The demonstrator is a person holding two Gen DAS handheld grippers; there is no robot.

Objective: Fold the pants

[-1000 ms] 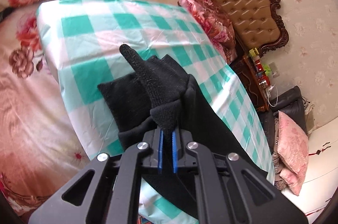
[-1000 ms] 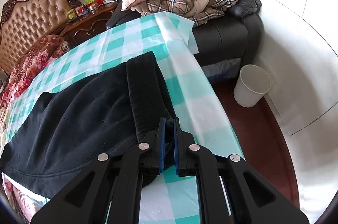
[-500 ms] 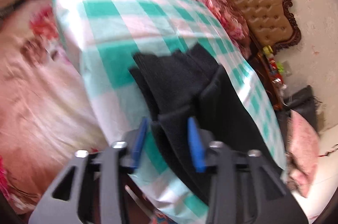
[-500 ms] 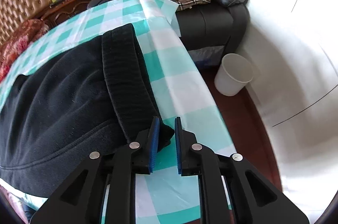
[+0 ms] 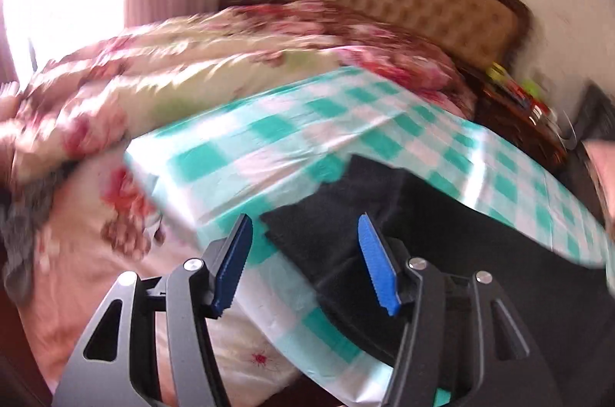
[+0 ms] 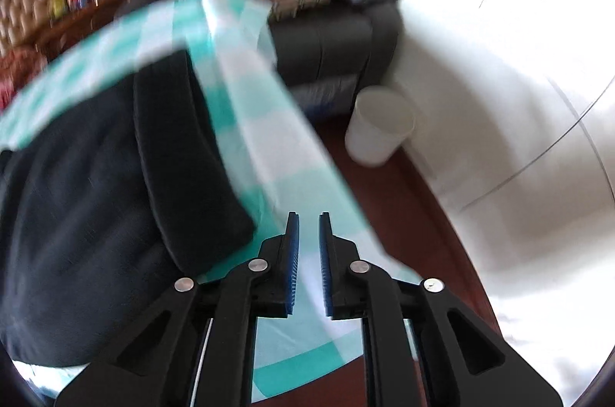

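Holding nothing on either side right now. Left gripper (image 5: 303, 261) has its jaws spread wide, empty, hovering over the cuff end of the black pants (image 5: 442, 234). Right gripper (image 6: 307, 263) is parted only a narrow slot, also empty, sitting over bare checked cloth (image 6: 276, 153) just beside the waistband (image 6: 180, 153).

Pants lie flat on the teal-and-white checked cloth covering the bed; leg end toward the floral quilt (image 5: 184, 68), waistband end toward the dark sofa (image 6: 330, 49) and white bin (image 6: 380, 126). Looks like the legs are already laid one over the other, but both views are motion-blurred, so I can't confirm the layers line up.

Risks from here:
- Checked cloth looks thin and slick. A low regrasp at either end could pinch it together with the pants and drag the whole sheet.
- Right jaws are barely parted; the ribbed waistband is thick, so they'd likely push it rather than straddle it unless they widen first.
- Near edge of the pants sits close to the cloth's edge. An uneven pull could slide fabric off toward the floor.
- Grabbing only the top leg layer would undo the stack.
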